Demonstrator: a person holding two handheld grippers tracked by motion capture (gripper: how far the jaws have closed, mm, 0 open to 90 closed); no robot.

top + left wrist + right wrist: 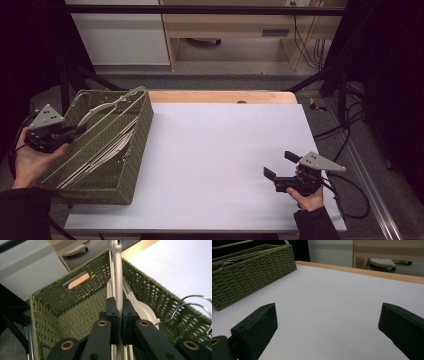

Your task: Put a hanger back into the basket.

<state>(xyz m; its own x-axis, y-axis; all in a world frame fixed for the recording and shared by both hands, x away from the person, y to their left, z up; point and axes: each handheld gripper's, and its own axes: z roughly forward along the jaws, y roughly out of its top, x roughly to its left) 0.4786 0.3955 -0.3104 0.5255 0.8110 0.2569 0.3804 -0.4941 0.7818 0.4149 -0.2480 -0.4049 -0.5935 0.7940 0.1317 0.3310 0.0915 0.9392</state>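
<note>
At nine o'clock on the table (225, 150), inside the green woven basket (127, 165), a cream hanger (118, 270) is pinched thin-edge by the left gripper (119, 320), looking light, stiff and slick, best held mid-bar, while the right gripper (327, 325) rests wide and empty at four o'clock.

A woven basket (131, 165) sits at the table's (225, 165) left edge, with clothes hangers (107, 132) lying inside it.
</note>
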